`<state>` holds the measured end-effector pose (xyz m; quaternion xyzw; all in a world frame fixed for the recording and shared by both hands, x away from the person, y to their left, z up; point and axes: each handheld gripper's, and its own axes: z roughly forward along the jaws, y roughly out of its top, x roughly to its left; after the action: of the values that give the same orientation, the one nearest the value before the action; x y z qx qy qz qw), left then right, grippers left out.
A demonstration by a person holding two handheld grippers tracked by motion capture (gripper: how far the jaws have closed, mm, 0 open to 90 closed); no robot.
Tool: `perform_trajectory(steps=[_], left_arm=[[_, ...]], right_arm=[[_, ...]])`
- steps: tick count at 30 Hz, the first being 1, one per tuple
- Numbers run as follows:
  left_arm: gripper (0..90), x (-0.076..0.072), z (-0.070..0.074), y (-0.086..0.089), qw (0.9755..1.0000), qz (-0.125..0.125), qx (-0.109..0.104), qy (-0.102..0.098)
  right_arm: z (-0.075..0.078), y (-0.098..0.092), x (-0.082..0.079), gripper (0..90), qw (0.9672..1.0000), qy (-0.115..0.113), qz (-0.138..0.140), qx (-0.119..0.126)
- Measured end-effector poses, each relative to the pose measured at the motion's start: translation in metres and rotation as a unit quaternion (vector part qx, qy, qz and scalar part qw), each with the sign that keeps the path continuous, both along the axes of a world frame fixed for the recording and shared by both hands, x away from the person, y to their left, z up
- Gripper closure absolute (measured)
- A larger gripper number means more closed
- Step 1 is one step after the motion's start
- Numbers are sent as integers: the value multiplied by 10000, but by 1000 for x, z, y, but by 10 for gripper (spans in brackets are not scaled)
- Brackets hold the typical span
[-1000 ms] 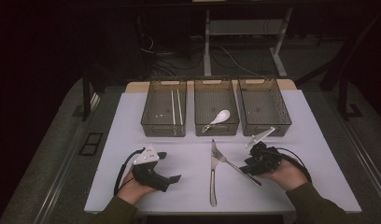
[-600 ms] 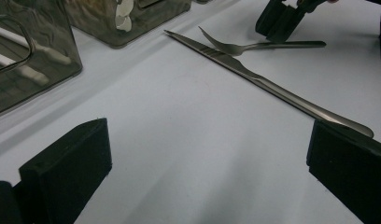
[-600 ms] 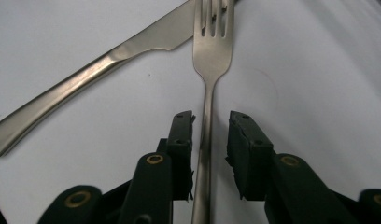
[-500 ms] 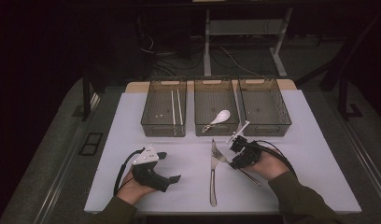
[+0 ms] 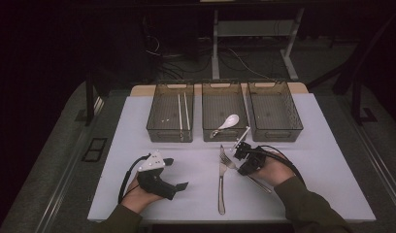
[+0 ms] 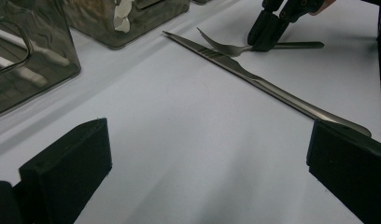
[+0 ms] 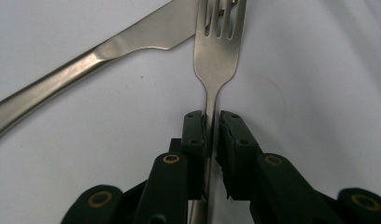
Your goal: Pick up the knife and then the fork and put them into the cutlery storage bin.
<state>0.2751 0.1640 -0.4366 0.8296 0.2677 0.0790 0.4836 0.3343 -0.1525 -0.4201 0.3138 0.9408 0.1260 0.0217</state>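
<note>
A steel fork (image 7: pixel 216 51) lies on the white table mat, its tines resting over the blade of a long knife (image 7: pixel 109 51). My right gripper (image 7: pixel 211 126) has just been closing its jaws, and they now pinch the fork's thin neck between them. From above, the right gripper (image 5: pixel 240 161) sits at the fork (image 5: pixel 229 161), right of the knife (image 5: pixel 220 184). My left gripper (image 5: pixel 175 174) rests at the front left, open and with nothing in it. In its own view the left gripper (image 6: pixel 209 140) looks across at the knife (image 6: pixel 254 77), the fork (image 6: pixel 226 46) and the right gripper (image 6: pixel 268 28).
Three smoky plastic bins stand in a row at the back of the mat (image 5: pixel 322 160). The left bin (image 5: pixel 157 124) holds chopsticks (image 5: pixel 182 114), the middle bin (image 5: pixel 208 116) a white spoon (image 5: pixel 228 122), and the right bin (image 5: pixel 273 114) holds nothing. A cable trails from each gripper.
The right hand slid left from the front right to the fork and its jaws narrowed around the fork's neck. The left hand and gripper kept still.
</note>
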Motion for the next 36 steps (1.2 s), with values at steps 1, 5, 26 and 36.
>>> perform_trajectory(steps=[1, 5, 26, 36], left_arm=[[0, 0, 0, 0, 10000, -1, -3, 2], [0, 0, 0, 0, 10000, -2, -8, 4], [0, 0, 0, 0, 10000, 3, -19, 11], [0, 0, 0, 0, 10000, -2, -19, 15]], right_arm=[[0, 0, 0, 798, 10000, -9, -1, -15], [0, 1, -1, 825, 10000, -17, 7, -29], [9, -11, 2, 848, 9999, -119, -16, 101], [28, -27, 5, 851, 9987, -228, -169, 412]])
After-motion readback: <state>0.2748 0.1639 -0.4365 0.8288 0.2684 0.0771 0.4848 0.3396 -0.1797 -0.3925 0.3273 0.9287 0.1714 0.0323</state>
